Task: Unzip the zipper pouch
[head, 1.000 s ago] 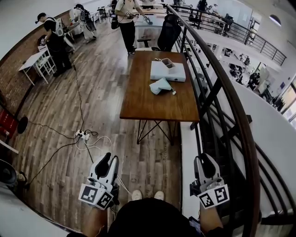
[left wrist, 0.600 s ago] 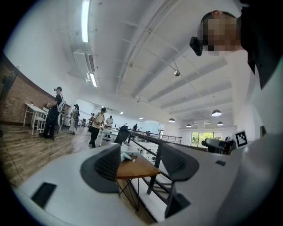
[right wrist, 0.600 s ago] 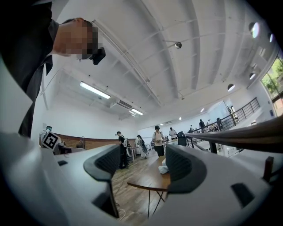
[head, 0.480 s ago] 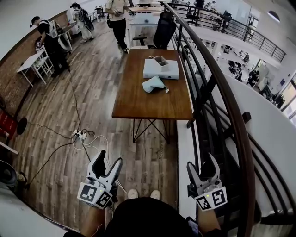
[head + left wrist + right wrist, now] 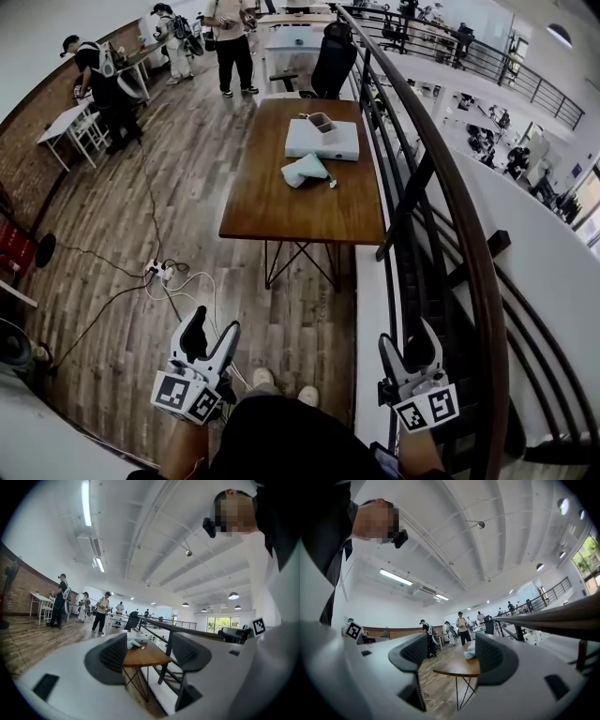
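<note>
Wide open-plan loft with a wood-plank floor (image 5: 122,216) and a dark metal railing (image 5: 450,187) curving along the right side, seen from a head camera looking steeply down. At the far centre a pale blue-grey zipper pouch (image 5: 305,172) lies slumped near the middle of a brown wooden desk (image 5: 300,220), just beside a flat white box (image 5: 322,141) that sits farther back. Whether its zip is shut cannot be told at this range. A stretch of bare floor separates the desk from the person, whose shoes show at the bottom edge. The left hand-held gripper (image 5: 212,326) and the right hand-held gripper (image 5: 410,342) are both held low and well apart from the desk. Their jaws have just been opening and now stand spread wide, with nothing between the pads; only the distant desk shows through each gap. A white power strip (image 5: 161,274) with trailing cables lies on the floor to the left, and several people (image 5: 112,80) stand at tables in the background. The unzipping has likely not begun. Likely risks: a foot catching the cables on the way in, the right hand-held gripper knocking the nearby railing, and the soft, loose pouch sliding across the desk or into the box if its slider is pulled without the other end pinned.
</note>
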A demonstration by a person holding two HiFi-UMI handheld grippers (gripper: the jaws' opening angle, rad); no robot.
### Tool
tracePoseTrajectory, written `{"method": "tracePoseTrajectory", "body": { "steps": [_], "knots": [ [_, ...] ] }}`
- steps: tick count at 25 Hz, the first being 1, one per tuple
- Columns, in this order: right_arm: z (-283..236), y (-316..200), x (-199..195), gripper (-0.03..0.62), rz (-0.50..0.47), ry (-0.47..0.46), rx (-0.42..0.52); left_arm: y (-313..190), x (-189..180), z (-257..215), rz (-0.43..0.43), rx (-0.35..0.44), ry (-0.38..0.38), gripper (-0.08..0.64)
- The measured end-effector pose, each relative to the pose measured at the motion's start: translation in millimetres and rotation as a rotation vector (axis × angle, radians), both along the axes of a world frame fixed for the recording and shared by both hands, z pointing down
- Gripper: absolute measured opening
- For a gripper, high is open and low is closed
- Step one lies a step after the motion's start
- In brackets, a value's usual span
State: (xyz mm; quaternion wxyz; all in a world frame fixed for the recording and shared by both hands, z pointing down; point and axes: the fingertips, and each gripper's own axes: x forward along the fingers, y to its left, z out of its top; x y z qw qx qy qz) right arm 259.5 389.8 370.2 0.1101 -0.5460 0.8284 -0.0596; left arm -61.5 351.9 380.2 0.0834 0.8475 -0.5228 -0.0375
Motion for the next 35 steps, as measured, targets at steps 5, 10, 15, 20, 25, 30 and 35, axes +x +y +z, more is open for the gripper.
{"method": "tracePoseTrajectory", "body": {
  "steps": [5, 10, 15, 20, 25, 30, 35],
  "knots": [
    [2.0, -10.0, -0.6, 0.299, -0.001, -0.005, -0.007, -9.6, -5.1, 6.4, -0.004, -0.016, 0.0, 0.291],
    [0.7, -35.7, -1.8, 0.293, 0.018, 0.011, -0.013, -43.3, -7.1, 9.9, 0.017, -0.014, 0.019, 0.291],
    [-6.5, -78.1, -12.1, 0.282, 0.048, 0.03, 0.0, -96.0, -5.0, 7.9, 0.074, 0.006, 0.043, 0.291],
    [-14.4, -118.0, -32.1, 0.278, 0.042, 0.058, 0.009, -140.0, -14.2, 5.6, 0.108, 0.034, 0.044, 0.291],
    [-10.8, -163.0, -51.7, 0.276, 0.042, 0.061, -0.019, -177.5, -30.9, 15.2, 0.141, 0.002, 0.05, 0.291],
    [-10.6, -215.7, -78.8, 0.276, 0.011, 0.079, -0.018, -215.3, -53.1, 18.3, 0.141, -0.001, 0.059, 0.291],
    [-9.1, -253.9, -103.4, 0.276, -0.015, 0.086, -0.028, -245.5, -74.2, 15.9, 0.135, 0.004, 0.055, 0.291]
  ]
}}
